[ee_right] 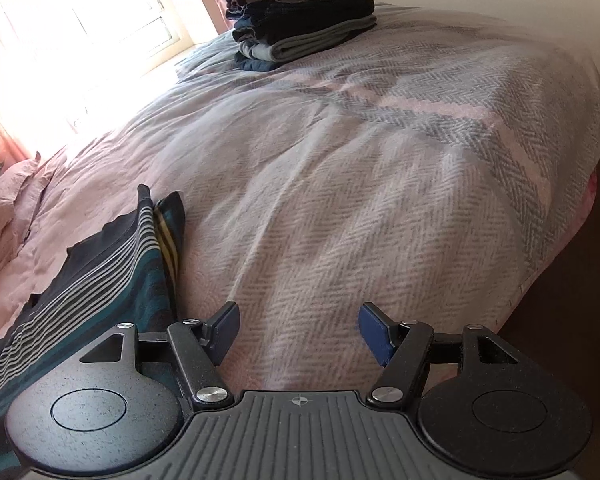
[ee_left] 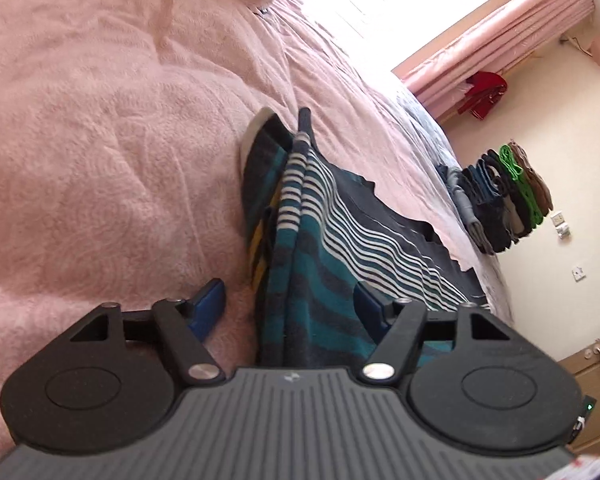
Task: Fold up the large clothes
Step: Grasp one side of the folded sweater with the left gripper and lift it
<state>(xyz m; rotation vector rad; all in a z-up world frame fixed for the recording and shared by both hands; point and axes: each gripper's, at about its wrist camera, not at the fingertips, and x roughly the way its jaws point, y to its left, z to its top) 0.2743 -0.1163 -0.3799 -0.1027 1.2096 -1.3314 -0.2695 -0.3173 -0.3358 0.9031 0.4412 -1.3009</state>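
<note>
A striped garment (ee_left: 308, 216) in teal, dark grey and white, with some yellow bands, lies folded on the pink bed cover (ee_left: 100, 140). Its raised folded edge runs between the blue fingers (ee_left: 208, 312) of my left gripper (ee_left: 290, 314), which is wide open and not pinching the cloth. In the right wrist view the same garment (ee_right: 100, 280) lies to the left of my right gripper (ee_right: 300, 332). That gripper is open over the herringbone blanket (ee_right: 380, 160), with nothing between its fingers.
A tall stack of folded clothes (ee_right: 300, 16) stands at the far end of the bed, also in the left wrist view as the stack (ee_left: 504, 196). Pink curtains (ee_left: 500, 40) and a bright window lie beyond. The bed's edge (ee_right: 560, 240) drops off at right.
</note>
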